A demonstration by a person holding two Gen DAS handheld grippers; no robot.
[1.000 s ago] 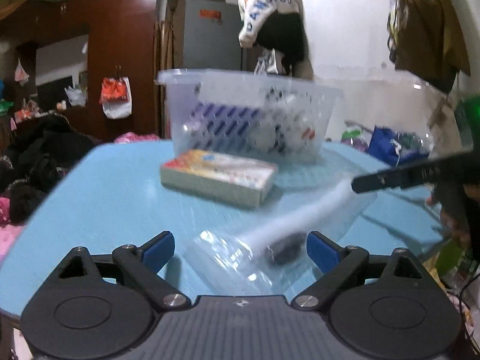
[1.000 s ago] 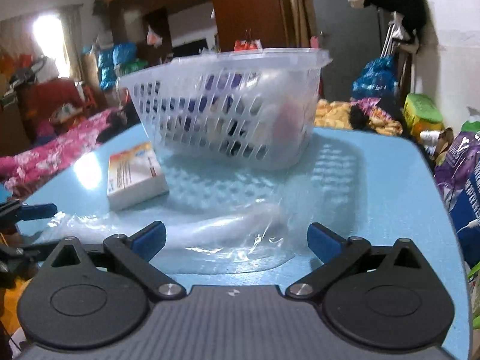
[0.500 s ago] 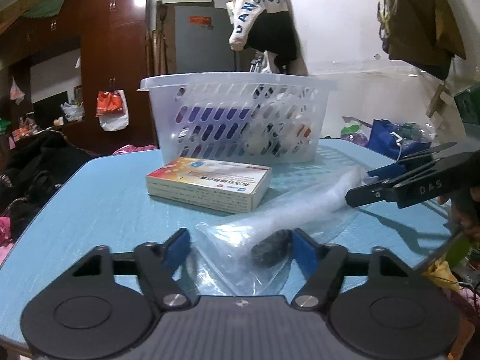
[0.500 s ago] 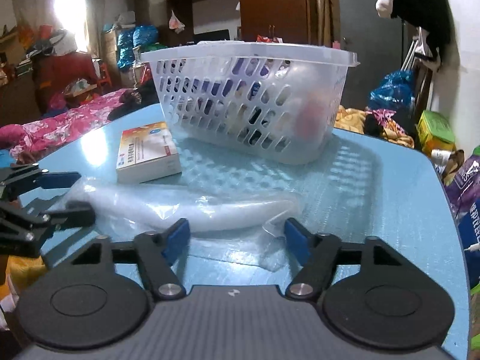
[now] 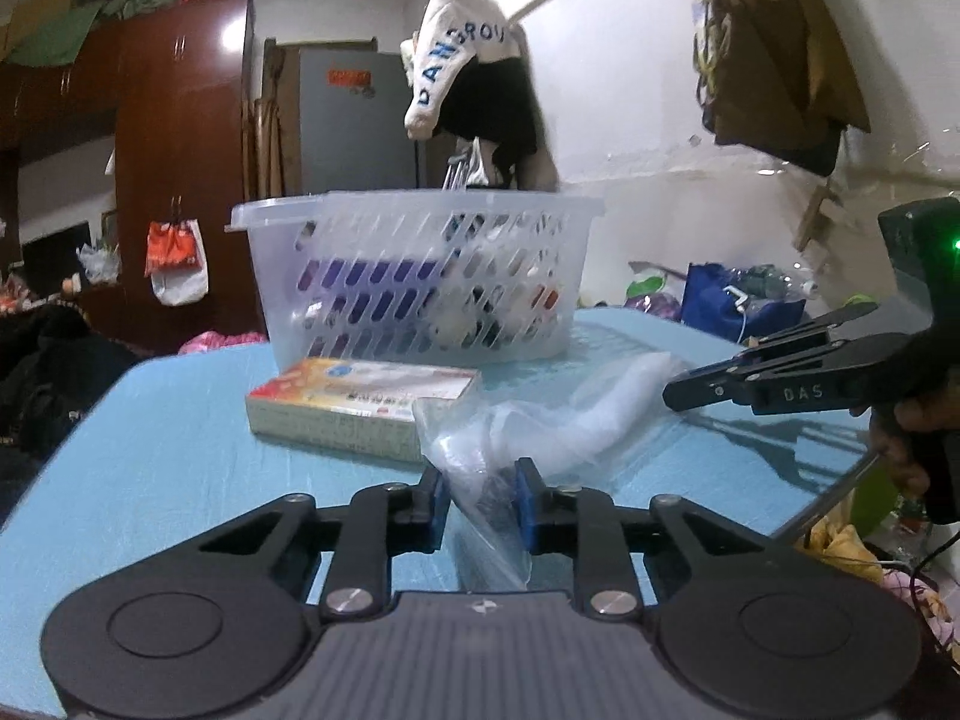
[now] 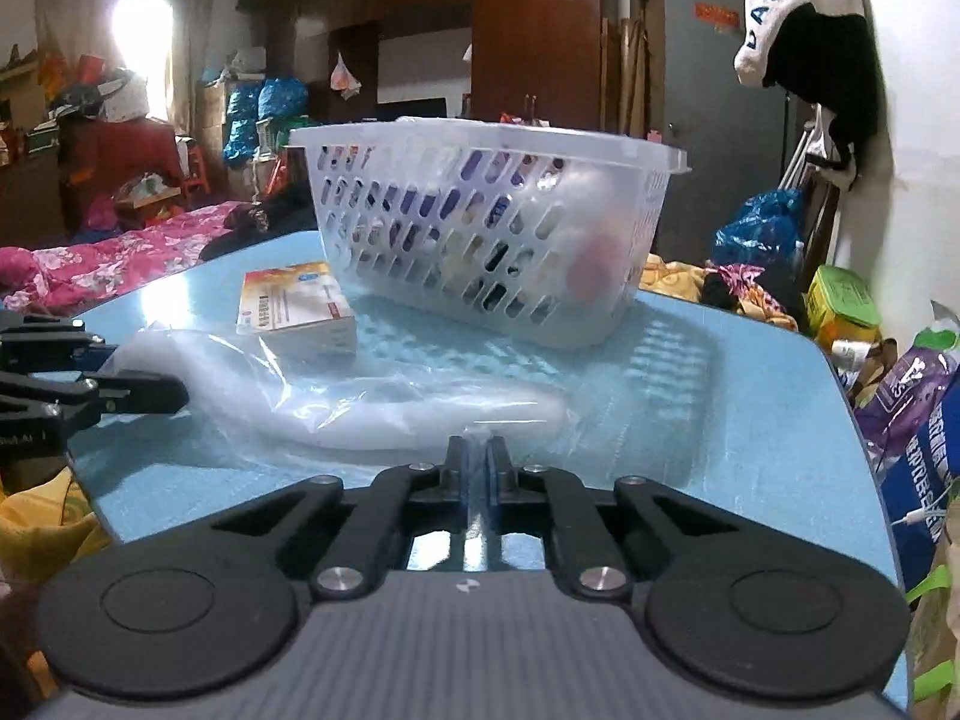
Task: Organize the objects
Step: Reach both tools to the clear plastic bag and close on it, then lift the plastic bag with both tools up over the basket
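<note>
My left gripper [image 5: 478, 501] jaws are clamped on one end of the clear plastic bag [image 5: 558, 414]; my right gripper [image 6: 478, 459] jaws pinch its other edge. The bag lies on the blue bench [image 6: 750, 372], near the white basket [image 6: 480, 228], which already holds items. The bag and the box [image 5: 360, 399] remain outside. Cluttered room, wardrobe [image 5: 174, 180] behind.

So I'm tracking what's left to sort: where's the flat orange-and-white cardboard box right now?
The flat orange-and-white cardboard box lies on the blue table, just in front of the white slotted plastic basket and touching the clear plastic bag.
</note>
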